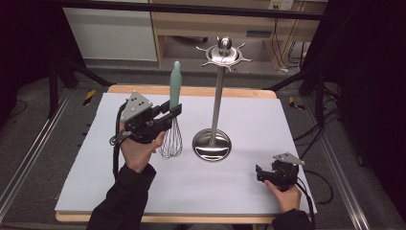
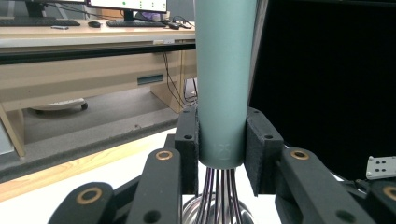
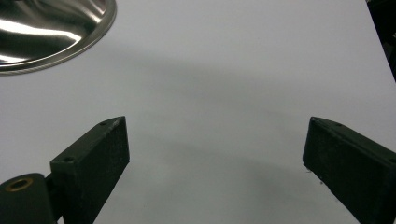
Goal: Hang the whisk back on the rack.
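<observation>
A whisk (image 1: 173, 115) with a pale green handle (image 2: 224, 79) stands upright above the white table top, wire loops down. My left gripper (image 1: 173, 111) is shut on the lower end of that handle, one black pad (image 2: 187, 140) on each side. Right of the whisk stands a steel utensil stand (image 1: 216, 96) with a round base (image 1: 211, 144) and a hooked crown (image 1: 224, 53) on top. My right gripper (image 1: 261, 173) rests low near the table's right front, jaws wide apart with bare table between them. The stand's base (image 3: 51, 32) shows at the upper left of the right gripper view.
The white table top (image 1: 249, 115) has a wooden edge along the back. A desk (image 2: 70, 56) with keyboards stands beyond it. Black frame rails and cables run along both sides of the table.
</observation>
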`<state>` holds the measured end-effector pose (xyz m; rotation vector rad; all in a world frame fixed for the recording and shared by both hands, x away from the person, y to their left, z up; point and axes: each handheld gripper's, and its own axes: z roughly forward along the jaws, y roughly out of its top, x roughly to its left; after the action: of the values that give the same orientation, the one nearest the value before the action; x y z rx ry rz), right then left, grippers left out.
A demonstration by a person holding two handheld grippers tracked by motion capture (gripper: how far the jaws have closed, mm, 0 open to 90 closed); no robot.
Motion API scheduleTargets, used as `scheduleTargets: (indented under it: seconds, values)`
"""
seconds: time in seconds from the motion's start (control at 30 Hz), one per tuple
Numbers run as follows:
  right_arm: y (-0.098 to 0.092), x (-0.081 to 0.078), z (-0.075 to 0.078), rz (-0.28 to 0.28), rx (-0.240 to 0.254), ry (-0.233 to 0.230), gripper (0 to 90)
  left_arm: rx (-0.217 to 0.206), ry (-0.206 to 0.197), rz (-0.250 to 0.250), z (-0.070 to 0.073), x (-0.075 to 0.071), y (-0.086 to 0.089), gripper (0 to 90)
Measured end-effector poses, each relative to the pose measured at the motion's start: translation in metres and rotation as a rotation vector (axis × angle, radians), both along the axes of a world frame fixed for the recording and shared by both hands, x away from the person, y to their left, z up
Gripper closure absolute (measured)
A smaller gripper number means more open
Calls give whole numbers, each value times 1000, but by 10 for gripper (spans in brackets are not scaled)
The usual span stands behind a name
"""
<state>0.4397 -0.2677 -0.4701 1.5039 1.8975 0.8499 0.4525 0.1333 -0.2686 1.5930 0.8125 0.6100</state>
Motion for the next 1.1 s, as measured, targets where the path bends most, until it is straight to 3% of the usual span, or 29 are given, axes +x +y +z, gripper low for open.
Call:
scheduleTargets:
  seconds: [0.43,1.1]
  values:
    - [-1,-1,0,0,4,0,75,15,-15,-31,8,3,-17,689]
    - [-1,0,0,-2,13,-1,75,47,-8,-29,12,14,-34,688]
